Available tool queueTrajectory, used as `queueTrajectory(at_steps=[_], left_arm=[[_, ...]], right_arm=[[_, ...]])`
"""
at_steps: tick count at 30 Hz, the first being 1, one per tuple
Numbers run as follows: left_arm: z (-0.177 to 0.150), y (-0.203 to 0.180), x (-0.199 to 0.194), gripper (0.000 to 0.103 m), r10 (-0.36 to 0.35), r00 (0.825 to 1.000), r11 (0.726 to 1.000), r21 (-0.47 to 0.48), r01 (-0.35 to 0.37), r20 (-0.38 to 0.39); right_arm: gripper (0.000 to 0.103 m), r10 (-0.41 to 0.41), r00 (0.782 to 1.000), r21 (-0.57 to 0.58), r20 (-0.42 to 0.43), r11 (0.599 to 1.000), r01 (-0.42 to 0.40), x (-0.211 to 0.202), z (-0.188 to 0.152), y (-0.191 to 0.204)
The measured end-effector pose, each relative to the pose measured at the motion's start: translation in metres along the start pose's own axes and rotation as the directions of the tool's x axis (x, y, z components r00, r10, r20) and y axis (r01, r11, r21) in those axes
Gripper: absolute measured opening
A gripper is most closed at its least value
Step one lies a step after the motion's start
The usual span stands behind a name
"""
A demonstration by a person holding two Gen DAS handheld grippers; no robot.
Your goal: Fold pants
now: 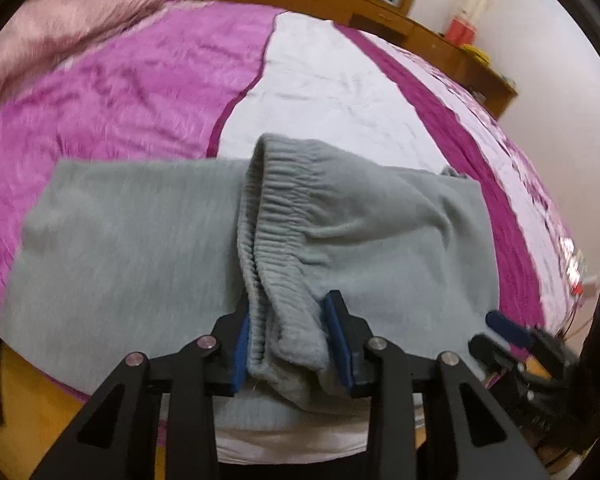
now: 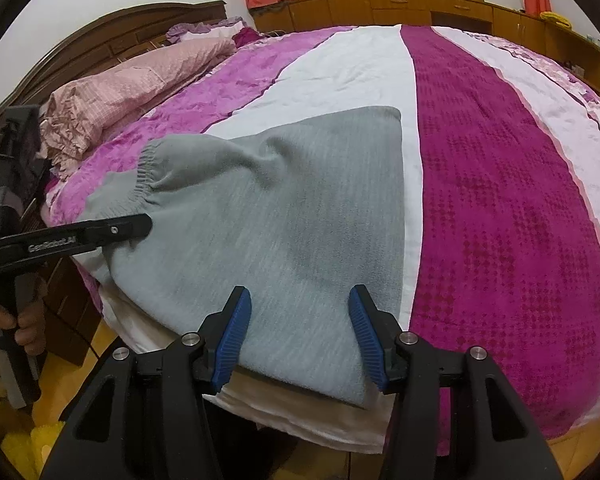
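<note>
Grey sweatpants [image 1: 120, 240] lie folded on the near edge of the bed, and they also show in the right wrist view [image 2: 300, 200]. Their elastic waistband [image 1: 284, 208] runs toward me, bunched between the blue pads of my left gripper [image 1: 290, 336], which is shut on it. The right wrist view shows that left gripper [image 2: 146, 226] from the side, at the waistband [image 2: 144, 168]. My right gripper [image 2: 300, 336] stands open over the pants' flat near end, the cloth lying unpinched between its fingers. It shows at the pants' right edge in the left wrist view [image 1: 500, 332].
The bed cover [image 2: 500, 200] has pink, white and magenta stripes. A pink pillow [image 2: 140, 88] lies by the dark wooden headboard [image 2: 100, 36]. Wooden cabinets [image 2: 380, 8] stand below the window. A hand [image 2: 20, 324] grips the left tool over the yellow wooden floor [image 1: 28, 380].
</note>
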State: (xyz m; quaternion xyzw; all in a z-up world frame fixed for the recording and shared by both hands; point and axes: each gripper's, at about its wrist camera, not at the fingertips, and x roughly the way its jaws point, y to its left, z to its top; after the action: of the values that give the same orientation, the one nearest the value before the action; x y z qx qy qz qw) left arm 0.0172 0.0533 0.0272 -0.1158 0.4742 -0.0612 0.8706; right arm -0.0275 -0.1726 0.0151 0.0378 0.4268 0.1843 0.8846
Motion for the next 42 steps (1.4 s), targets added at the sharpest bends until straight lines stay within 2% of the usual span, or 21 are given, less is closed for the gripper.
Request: queueTrajectory(at_steps=[8, 10, 15, 21, 31, 36, 42], left_arm=[[0.003, 0.000, 0.008, 0.039, -0.003, 0.999, 1.000, -0.011, 0.004, 0.041], [0.003, 0.000, 0.006, 0.030, -0.005, 0.999, 1.000, -0.017, 0.005, 0.054], [0.003, 0.001, -0.009, 0.023, -0.046, 0.994, 0.998, -0.034, 0.049, 0.098], [0.007, -0.009, -0.030, 0.018, -0.081, 0.983, 0.997, -0.006, 0.083, 0.164], [0.028, -0.037, -0.081, 0.018, -0.149, 0.959, 0.986, 0.104, 0.126, 0.243], [0.039, -0.032, -0.101, 0.018, -0.151, 0.953, 0.986, 0.105, 0.127, 0.264], [0.044, -0.011, -0.126, 0.018, -0.105, 0.944, 0.993, 0.090, 0.081, 0.313]], right_arm=[[0.045, 0.013, 1.000, 0.004, 0.007, 1.000, -0.013, -0.001, -0.002, -0.002], [0.045, 0.016, 1.000, 0.006, 0.007, 1.000, -0.016, -0.003, -0.001, -0.002], [0.045, 0.044, 0.999, 0.046, 0.016, 0.998, -0.045, -0.014, 0.002, -0.006], [0.045, 0.022, 0.998, 0.079, 0.064, 0.996, -0.027, -0.033, -0.001, -0.017], [0.045, -0.008, 0.994, 0.174, 0.113, 0.985, -0.012, -0.046, 0.000, -0.040], [0.045, -0.011, 0.993, 0.170, 0.115, 0.985, -0.009, -0.047, -0.002, -0.041], [0.045, -0.009, 0.993, 0.156, 0.114, 0.988, -0.009, -0.046, -0.003, -0.037]])
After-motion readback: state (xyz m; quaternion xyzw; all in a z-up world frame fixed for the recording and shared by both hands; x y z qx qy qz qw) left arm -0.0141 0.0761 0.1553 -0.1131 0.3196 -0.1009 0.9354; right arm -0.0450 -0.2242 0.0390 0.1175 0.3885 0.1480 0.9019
